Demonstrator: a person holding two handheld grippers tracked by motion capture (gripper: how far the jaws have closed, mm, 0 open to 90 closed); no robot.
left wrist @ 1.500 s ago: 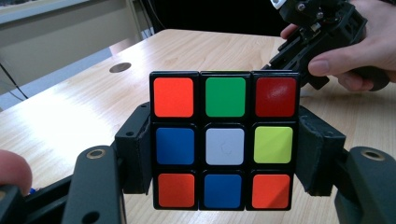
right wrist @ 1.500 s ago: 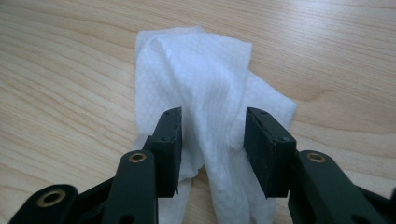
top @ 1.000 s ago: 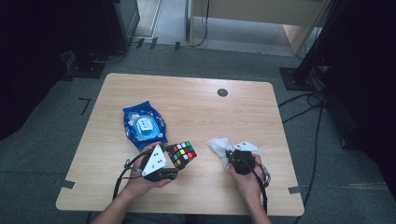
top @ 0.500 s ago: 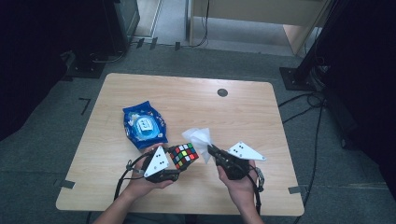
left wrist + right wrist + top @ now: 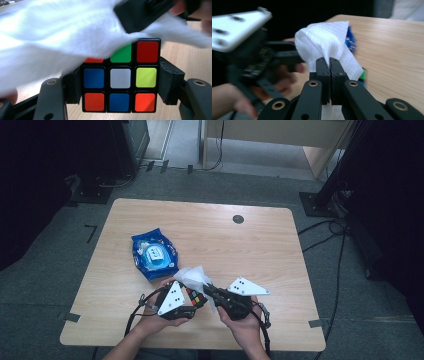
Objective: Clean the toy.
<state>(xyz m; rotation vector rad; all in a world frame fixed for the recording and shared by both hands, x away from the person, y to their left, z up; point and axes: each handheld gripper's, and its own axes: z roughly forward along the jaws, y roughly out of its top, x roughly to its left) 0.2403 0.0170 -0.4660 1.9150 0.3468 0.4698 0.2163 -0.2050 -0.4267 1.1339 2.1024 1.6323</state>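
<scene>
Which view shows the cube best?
The left gripper view: the cube is close and sharp, its coloured stickers readable, the wipe covering its top left. The high view shows it small between the hands; the right gripper view shows a blurred green edge.

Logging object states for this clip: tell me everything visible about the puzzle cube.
The puzzle cube is a black-framed three-by-three with glossy plastic stickers, scrambled: the facing side shows a white centre, blue, yellow-green, orange, green and red. The left gripper clamps it by two opposite sides, held at the table's near edge. A white wipe, pinched in the right gripper, drapes over its upper left corner.
</scene>
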